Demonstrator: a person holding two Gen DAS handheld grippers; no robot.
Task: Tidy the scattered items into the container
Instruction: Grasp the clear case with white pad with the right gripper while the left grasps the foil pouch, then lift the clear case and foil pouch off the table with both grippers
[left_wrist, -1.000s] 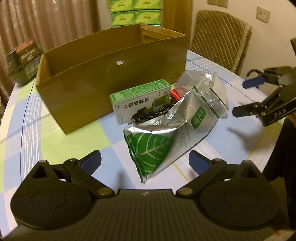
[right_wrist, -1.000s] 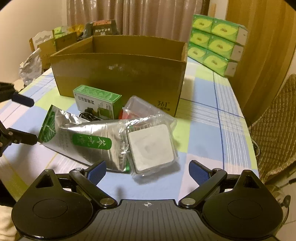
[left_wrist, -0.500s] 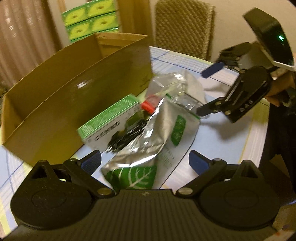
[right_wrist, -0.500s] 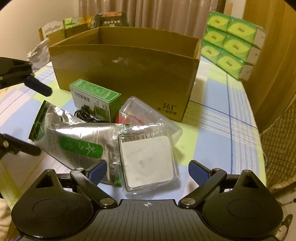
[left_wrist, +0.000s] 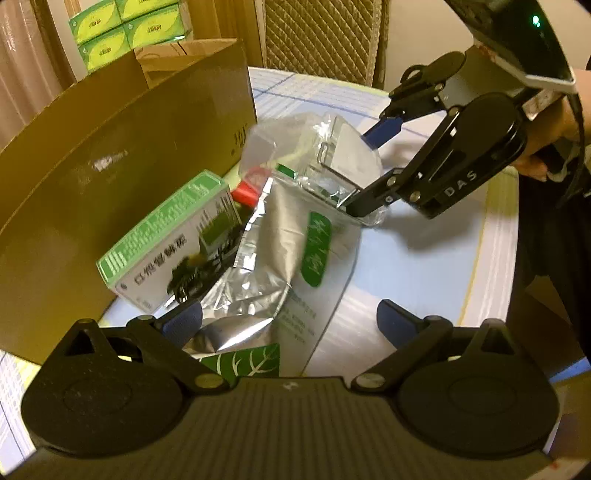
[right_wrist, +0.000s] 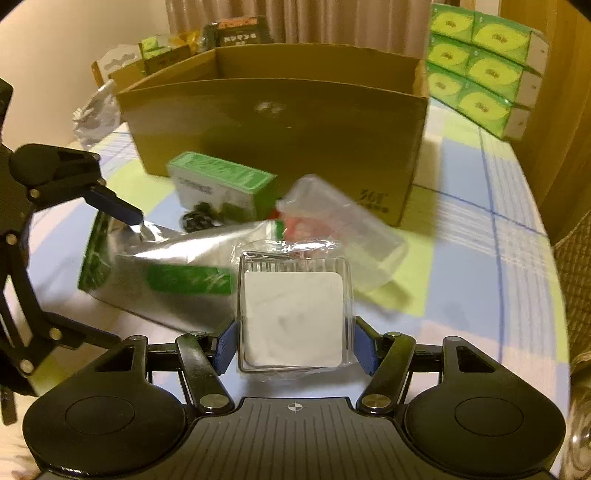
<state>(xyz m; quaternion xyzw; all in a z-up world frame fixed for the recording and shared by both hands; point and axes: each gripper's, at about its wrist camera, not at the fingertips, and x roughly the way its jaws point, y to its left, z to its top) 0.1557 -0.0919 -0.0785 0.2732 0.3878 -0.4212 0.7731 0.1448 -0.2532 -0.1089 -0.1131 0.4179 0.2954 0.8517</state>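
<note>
Jaws pinch clear case (right_wrist: 293, 317) — left open.

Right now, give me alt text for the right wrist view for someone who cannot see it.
The right hand-held gripper is closed on a clear square plastic case with a white insert. Beyond lie a silver foil pouch with green labels, a green-and-white carton and an open brown cardboard box.
</note>
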